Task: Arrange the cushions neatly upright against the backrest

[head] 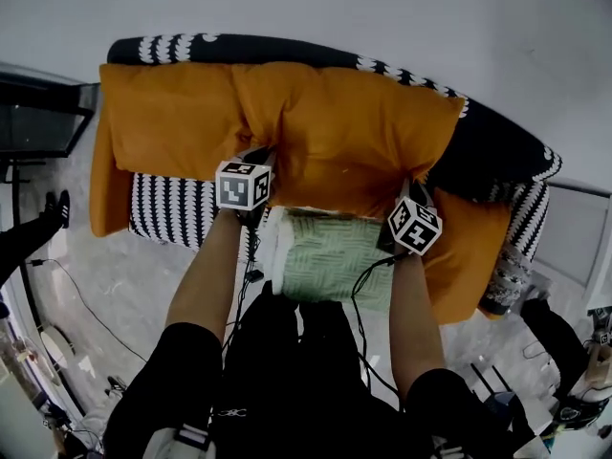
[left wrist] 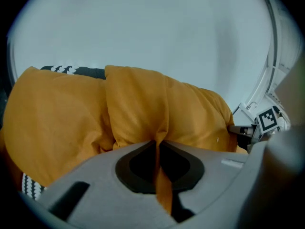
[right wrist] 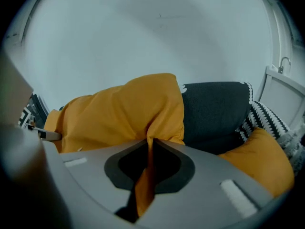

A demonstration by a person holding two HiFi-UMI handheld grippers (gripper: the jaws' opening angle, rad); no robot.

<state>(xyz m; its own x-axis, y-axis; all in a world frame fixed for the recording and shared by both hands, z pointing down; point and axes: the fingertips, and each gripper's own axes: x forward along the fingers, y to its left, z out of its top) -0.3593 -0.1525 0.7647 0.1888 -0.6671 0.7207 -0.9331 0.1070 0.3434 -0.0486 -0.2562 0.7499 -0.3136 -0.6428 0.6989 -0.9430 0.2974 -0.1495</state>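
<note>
I have the middle orange cushion [head: 344, 132] in the centre of the head view, set against the sofa's dark backrest [head: 497, 156]. My left gripper [left wrist: 156, 144] has its jaws pressed together on a fold of orange fabric at the cushion's lower left edge. My right gripper [right wrist: 150, 144] pinches a similar fold at the lower right edge. A second orange cushion [head: 163, 122] touches the middle one on the left side of the frame and hangs over the striped seat [head: 172, 208]. A third orange cushion [head: 473, 256] lies lower right, near the sofa's end. Just below the grippers, between my forearms, sits a pale green knitted cushion [head: 330, 256]. A plain grey wall [head: 382, 8] fills the top.
</note>
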